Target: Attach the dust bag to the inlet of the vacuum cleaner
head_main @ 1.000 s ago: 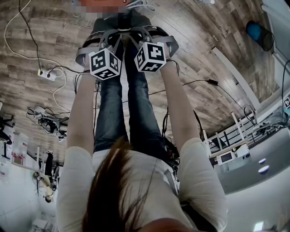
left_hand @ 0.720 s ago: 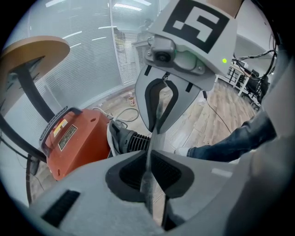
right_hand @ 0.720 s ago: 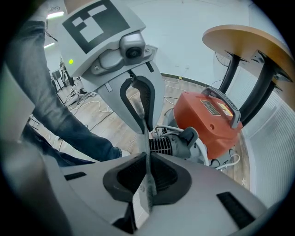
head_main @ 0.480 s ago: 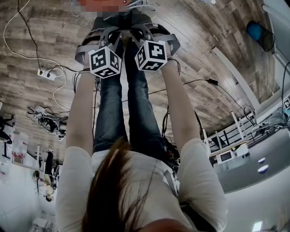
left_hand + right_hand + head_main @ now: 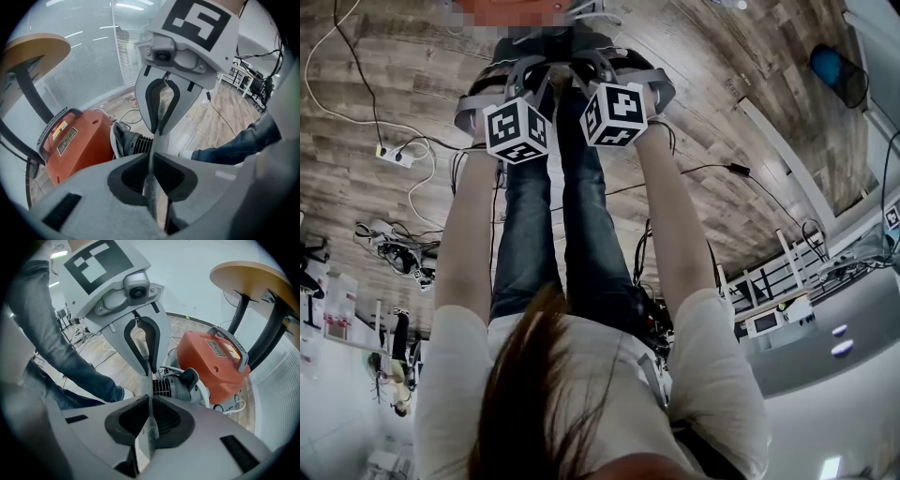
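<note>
Wood-plank floor (image 5: 750, 141) spreads below as the left gripper (image 5: 151, 159) pinches one end of the thin grey dust bag (image 5: 158, 138) and the right gripper (image 5: 151, 401), facing it, the other, both jaws narrow, the bag running left to right, with the orange vacuum cleaner (image 5: 77, 145) lower on the far side, seemingly equally near both.

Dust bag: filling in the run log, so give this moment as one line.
left gripper: shut on dust bag | right gripper: shut on dust bag | dust bag: held between both, unattached | vacuum cleaner: on floor
</note>
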